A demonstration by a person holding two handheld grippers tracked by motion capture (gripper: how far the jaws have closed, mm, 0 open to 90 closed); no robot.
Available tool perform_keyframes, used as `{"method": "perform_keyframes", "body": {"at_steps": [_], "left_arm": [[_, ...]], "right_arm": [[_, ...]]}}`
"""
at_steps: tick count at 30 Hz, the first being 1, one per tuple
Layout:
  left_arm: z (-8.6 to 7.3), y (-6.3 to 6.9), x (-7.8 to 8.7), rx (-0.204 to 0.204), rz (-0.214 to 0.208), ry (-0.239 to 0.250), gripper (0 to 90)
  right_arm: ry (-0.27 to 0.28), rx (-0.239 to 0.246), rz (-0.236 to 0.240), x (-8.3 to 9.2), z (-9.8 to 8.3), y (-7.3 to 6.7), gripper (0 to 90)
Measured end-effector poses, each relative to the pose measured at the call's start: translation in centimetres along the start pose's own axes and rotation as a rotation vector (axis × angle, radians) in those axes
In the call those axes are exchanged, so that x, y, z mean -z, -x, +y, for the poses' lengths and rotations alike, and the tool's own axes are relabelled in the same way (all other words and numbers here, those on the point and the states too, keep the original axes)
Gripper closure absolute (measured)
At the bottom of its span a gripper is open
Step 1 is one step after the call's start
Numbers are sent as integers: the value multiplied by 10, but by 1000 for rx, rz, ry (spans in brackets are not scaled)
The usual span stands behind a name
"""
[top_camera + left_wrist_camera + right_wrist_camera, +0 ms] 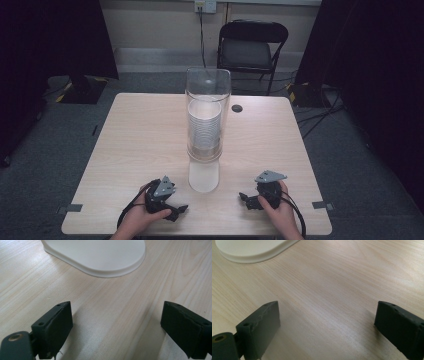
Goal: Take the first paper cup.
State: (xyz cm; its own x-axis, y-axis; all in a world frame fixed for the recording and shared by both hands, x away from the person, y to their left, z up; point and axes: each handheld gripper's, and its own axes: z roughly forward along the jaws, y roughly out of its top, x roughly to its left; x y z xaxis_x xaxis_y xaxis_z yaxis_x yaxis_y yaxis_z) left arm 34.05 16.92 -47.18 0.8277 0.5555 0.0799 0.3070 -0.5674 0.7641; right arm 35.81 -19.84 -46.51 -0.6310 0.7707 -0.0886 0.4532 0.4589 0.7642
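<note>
Two hands sit at the near edge of the table (140, 130), each wrapped around a black gripper with a grey three-cornered plate on top: the left gripper (176, 211) lies just left of centre, the right gripper (246, 199) just right of it, both resting low on the pale wood-grain tabletop and turned inward toward each other. Between them, a touch farther back, stands the clear cup dispenser (206, 120), a tall transparent tube with its long axis upright, open mouth pointing up, holding a stack of white ribbed cups (204, 125) nested inside. At its foot a flat white base (203, 176) with a rounded end stretches along the table toward the person. Left gripper view: jaws spread wide, nothing between them but bare wood, and the smooth, matte rounded lip of that base (100, 255) lies just ahead. Right gripper view: same story, blocky black jaws wide apart and holding nothing, with the base's (249, 250) edge at the upper left. Farther back, a small dark round cable port (236, 108) sits in the tabletop, and a black folding chair (250, 47) stands on the grey carpet beyond
</note>
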Motion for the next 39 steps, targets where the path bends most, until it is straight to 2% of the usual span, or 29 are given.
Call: {"method": "perform_keyframes", "body": {"at_steps": [6,7,8,11,13,19,30,33,39], "left_arm": [[1,2,-1,17,18,-1,92],[1,3,-2,34,22,18,99],[2,3,-3,49,43,32,159],[5,2,-4,43,43,19,163],[7,2,-5,65,33,24,163],[21,2,0,128,12,64,163],[47,-3,14,174,16,141,158],[51,-5,16,203,26,157,157],[63,-9,19,213,36,168,158]], "right_arm": [[-1,-1,0,0,0,0,56],[0,0,0,0,0,0,56],[0,0,0,0,0,0,56],[0,0,0,0,0,0,56],[0,1,1,0,0,0,56],[0,2,1,0,0,0,56],[0,1,1,0,0,0,56],[0,1,1,0,0,0,56],[0,1,1,0,0,0,56]]}}
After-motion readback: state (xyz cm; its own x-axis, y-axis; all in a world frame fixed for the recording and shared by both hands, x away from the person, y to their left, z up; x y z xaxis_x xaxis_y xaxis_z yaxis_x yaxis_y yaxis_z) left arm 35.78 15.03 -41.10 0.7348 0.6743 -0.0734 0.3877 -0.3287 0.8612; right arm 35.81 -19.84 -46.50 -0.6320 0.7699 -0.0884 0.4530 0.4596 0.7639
